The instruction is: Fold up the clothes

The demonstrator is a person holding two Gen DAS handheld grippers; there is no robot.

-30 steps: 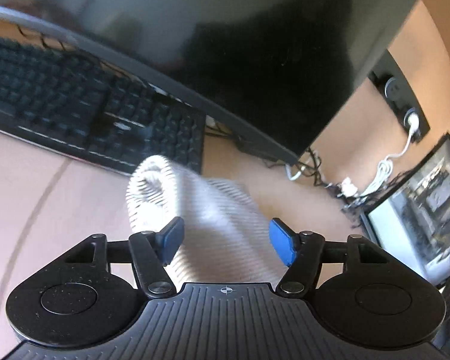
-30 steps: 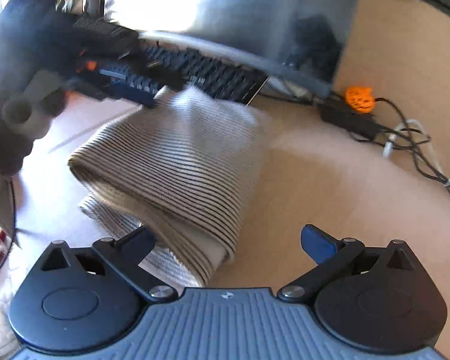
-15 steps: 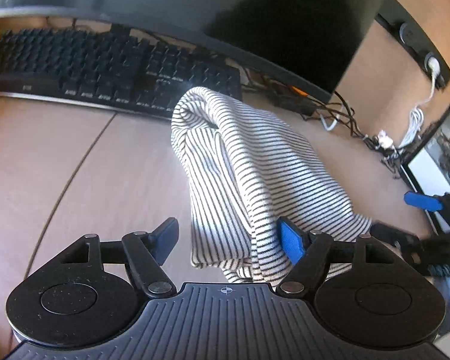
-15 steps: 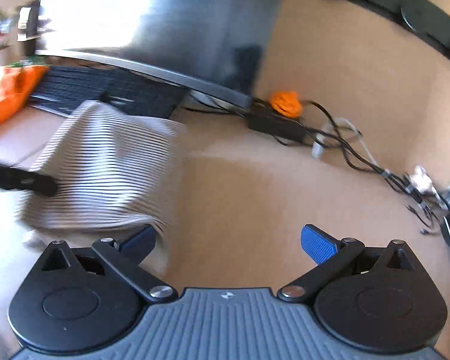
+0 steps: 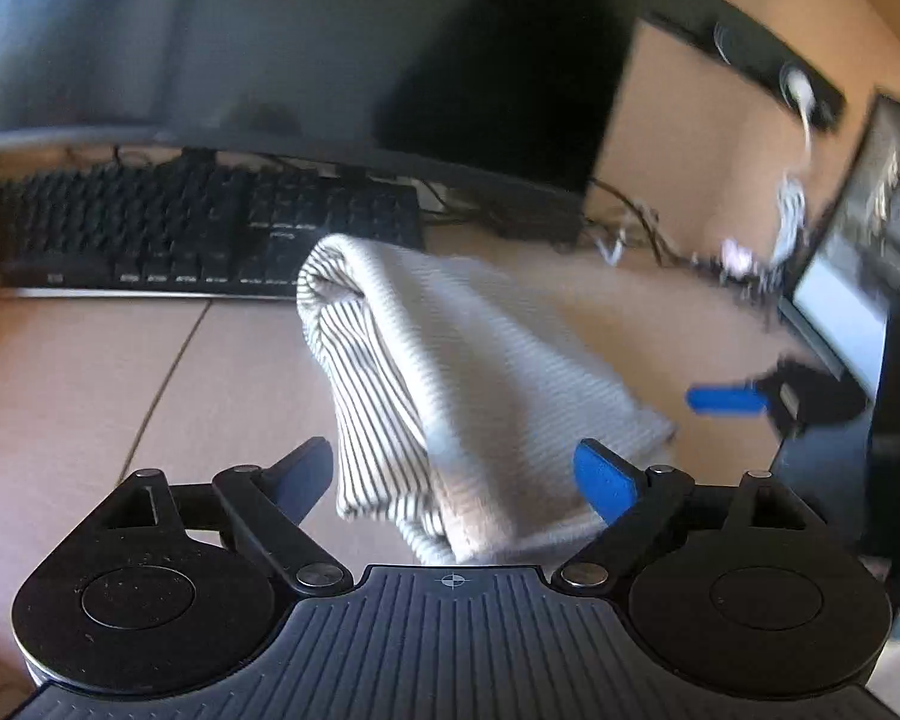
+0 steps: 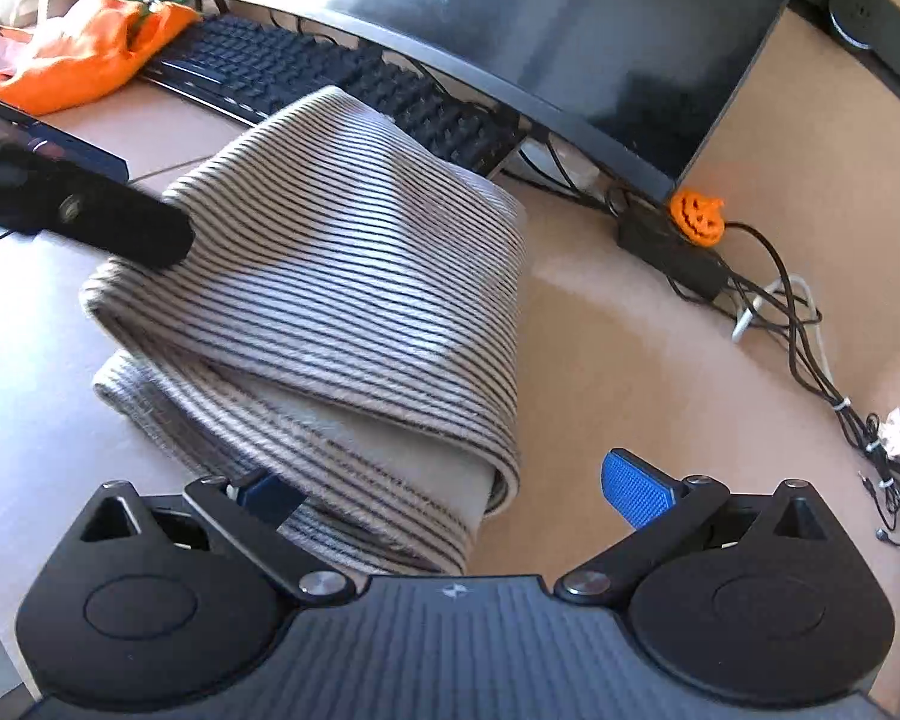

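A folded cream garment with thin dark stripes (image 5: 450,372) (image 6: 342,276) lies in a thick bundle on the tan desk, in front of the keyboard. My left gripper (image 5: 453,477) is open, and the near end of the bundle sits between its blue pads without being pinched. My right gripper (image 6: 450,486) is open too. Its left pad (image 6: 270,489) is tucked against the bundle's lower layer, and its right pad (image 6: 630,480) hangs over bare desk. Each view shows the other gripper: the right one (image 5: 726,401) beside the cloth, the left one (image 6: 120,222) at its far edge.
A black keyboard (image 6: 306,72) and a curved monitor (image 6: 570,30) stand right behind the garment. An orange cloth (image 6: 84,54) lies at the far left. A small orange pumpkin figure (image 6: 697,213) and tangled cables (image 6: 810,348) are to the right, near a second screen (image 5: 858,276).
The right gripper swung away from the garment, then came back close to its near edge. The left gripper drew back a little. Both stayed open and the bundle stayed folded on the desk.
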